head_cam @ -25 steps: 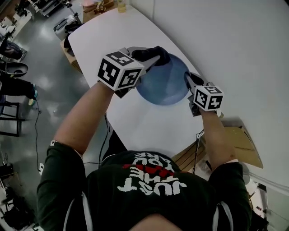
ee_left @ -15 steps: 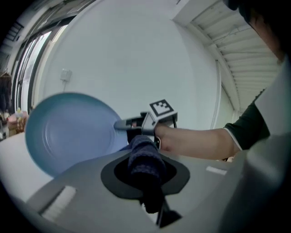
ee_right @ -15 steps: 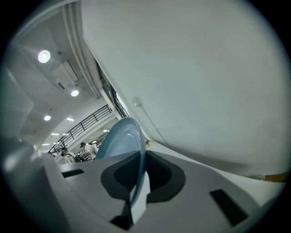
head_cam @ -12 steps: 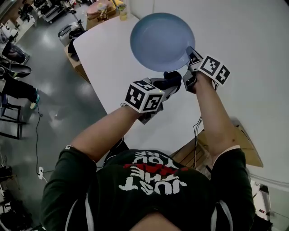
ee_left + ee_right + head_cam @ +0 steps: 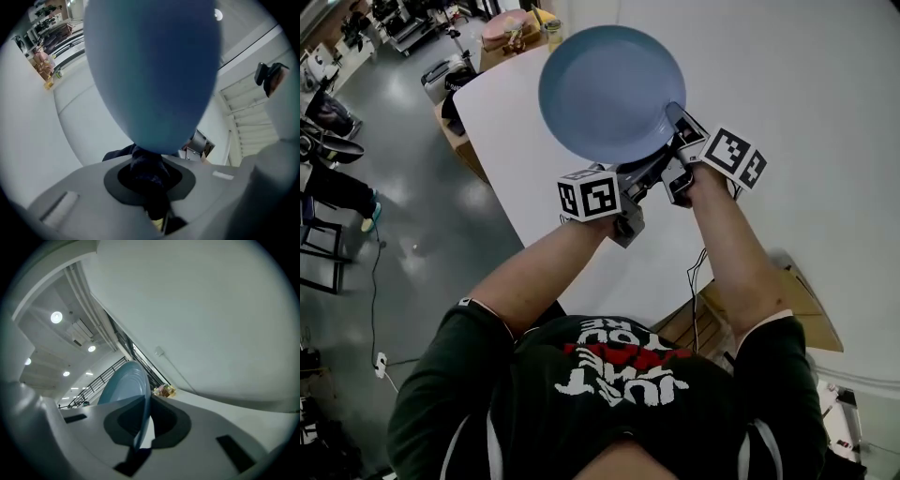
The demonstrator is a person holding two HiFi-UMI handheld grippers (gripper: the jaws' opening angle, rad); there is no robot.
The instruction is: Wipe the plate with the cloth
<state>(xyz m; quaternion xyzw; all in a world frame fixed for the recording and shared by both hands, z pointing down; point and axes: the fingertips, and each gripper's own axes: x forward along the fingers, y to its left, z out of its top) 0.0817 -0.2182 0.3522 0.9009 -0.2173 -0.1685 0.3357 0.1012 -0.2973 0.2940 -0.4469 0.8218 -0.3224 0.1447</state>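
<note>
The round blue plate point(image 5: 609, 89) is lifted off the white table point(image 5: 520, 141) and faces me in the head view. My right gripper point(image 5: 678, 122) is shut on its lower right rim. In the right gripper view the plate point(image 5: 123, 383) stands edge-on between the jaws of that gripper point(image 5: 142, 425). My left gripper point(image 5: 649, 169) sits just under the plate's lower edge, beside the right one. It is shut on a dark cloth point(image 5: 147, 171), which bunches up against the plate's point(image 5: 154, 70) bottom rim. In the head view the cloth is hidden.
The table's left edge drops to a grey floor point(image 5: 403, 216) with chairs and cables. Boxes and small items point(image 5: 511, 28) stand beyond the table's far corner. A cardboard box point(image 5: 806, 314) lies at the near right, below the right arm.
The right gripper has raised the plate off the table and tilted it up to face me. The left gripper with the cloth has moved from the plate's top to beneath its lower rim.
</note>
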